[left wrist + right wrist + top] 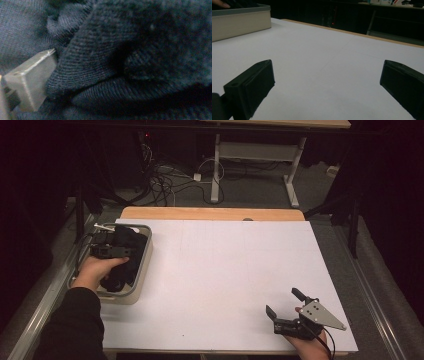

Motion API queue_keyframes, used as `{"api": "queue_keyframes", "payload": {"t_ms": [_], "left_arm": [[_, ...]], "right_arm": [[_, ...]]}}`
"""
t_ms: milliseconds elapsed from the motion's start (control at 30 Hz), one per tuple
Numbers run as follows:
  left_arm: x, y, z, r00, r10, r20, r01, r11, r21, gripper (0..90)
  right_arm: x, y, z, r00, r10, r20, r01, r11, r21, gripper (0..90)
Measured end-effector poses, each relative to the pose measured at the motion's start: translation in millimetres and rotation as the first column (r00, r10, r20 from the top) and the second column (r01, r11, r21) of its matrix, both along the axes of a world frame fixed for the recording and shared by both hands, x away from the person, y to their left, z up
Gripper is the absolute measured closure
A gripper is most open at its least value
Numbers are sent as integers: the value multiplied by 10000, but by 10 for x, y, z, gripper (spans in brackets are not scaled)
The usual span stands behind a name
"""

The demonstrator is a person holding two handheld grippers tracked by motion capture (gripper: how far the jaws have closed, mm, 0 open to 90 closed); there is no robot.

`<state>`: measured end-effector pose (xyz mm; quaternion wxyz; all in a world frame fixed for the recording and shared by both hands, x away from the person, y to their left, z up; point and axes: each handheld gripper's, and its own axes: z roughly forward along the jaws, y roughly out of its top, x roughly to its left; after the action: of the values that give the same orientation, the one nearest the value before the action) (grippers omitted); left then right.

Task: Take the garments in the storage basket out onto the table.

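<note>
Down in the bin [144, 265], my left gripper [107, 251] presses into dark cloth [120, 55], grip unclear; right gripper [284, 306] waits open, so next I must clamp and lift.

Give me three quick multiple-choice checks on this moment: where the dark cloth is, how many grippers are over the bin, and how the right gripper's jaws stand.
1. Where does the dark cloth lie?
A. In the bin at the table's left edge
B. Spread on the middle of the white sheet
C. Between the right gripper's jaws

2. How many grippers are over the bin?
A. None
B. One
C. Two

3. How do the jaws of the right gripper stand?
A. Shut on the cloth
B. Shut on nothing
C. Wide apart with nothing between them

Answers:
1. A: the high view shows the cloth bundled inside the bin's walls.
2. B: the left gripper is down in the bin against the cloth, while the right one sits near the table's front right corner.
3. C: the right gripper view shows bare white sheet between the two jaws.
</note>
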<state>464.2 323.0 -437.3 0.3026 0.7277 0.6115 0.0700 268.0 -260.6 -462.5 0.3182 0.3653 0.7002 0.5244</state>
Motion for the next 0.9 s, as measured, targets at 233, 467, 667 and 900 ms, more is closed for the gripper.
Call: {"api": "queue_keyframes", "payload": {"t_ms": [233, 467, 667, 900], "left_arm": [[-61, -64, 13, 9967, -434, -690, 494, 9950, 866, 55], [-90, -138, 79, 9789, -1276, -1595, 1536, 9746, 1627, 52], [-107, -207, 35, 9745, -1441, -1718, 1844, 9511, 2479, 66], [-109, -317, -24, 9802, -1329, -1466, 1826, 8932, 4110, 258]], "right_arm": [[-5, 3, 12, 10000, 26, 25, -26, 10000, -25, 5], [-5, -4, 19, 10000, -6, 54, 6, 10000, 29, 7], [-12, 19, 18, 10000, 44, 36, -44, 10000, -21, 8], [-24, 28, 21, 10000, 72, 41, -72, 10000, -37, 9]]}}
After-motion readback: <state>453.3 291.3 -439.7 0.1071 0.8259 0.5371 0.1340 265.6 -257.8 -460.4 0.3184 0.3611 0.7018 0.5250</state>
